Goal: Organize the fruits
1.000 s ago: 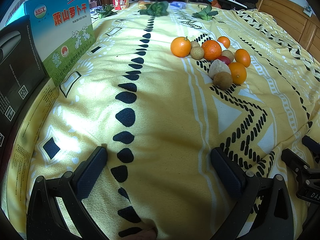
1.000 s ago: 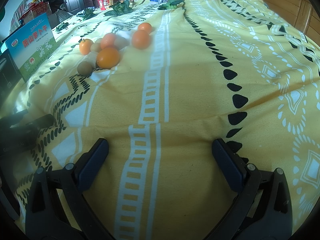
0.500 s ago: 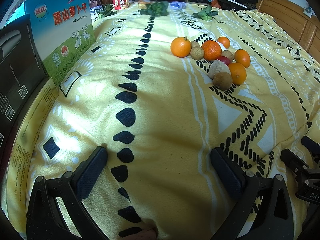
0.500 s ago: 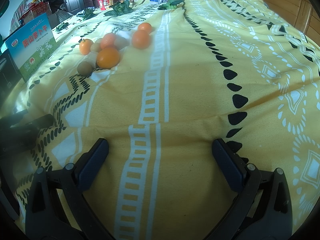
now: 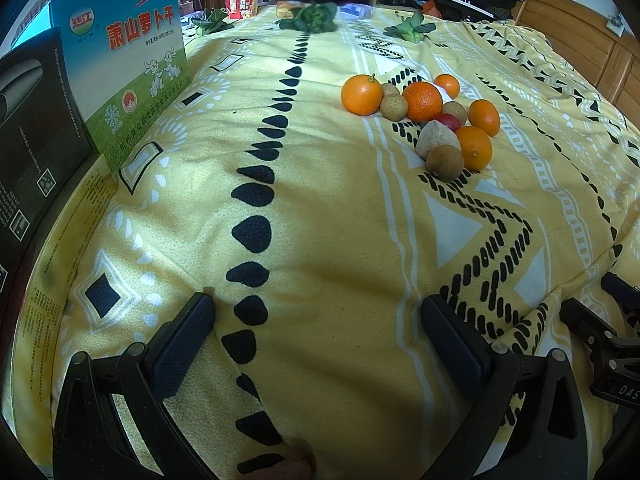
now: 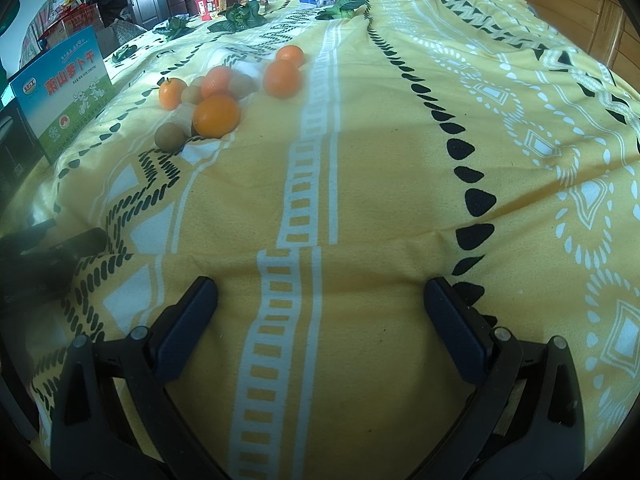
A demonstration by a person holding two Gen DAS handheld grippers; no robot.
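A cluster of fruit lies on the yellow patterned cloth [image 5: 320,208]: several oranges, such as the nearest orange [image 5: 474,147] [image 6: 216,115], brown kiwis, the closest kiwi [image 5: 445,162] [image 6: 169,136], a pale wedge-shaped fruit [image 5: 434,138] and a small red fruit [image 5: 450,121]. My left gripper [image 5: 318,312] is open and empty, low over the cloth, well short of the fruit. My right gripper [image 6: 320,296] is open and empty, with the fruit far ahead to its left.
A blue and green printed box [image 5: 132,76] [image 6: 60,92] and a black box [image 5: 32,128] stand at the left edge. Leafy greens [image 5: 312,20] [image 6: 240,16] and a red cup [image 5: 240,4] sit at the far end. Wooden furniture [image 5: 592,48] stands on the right.
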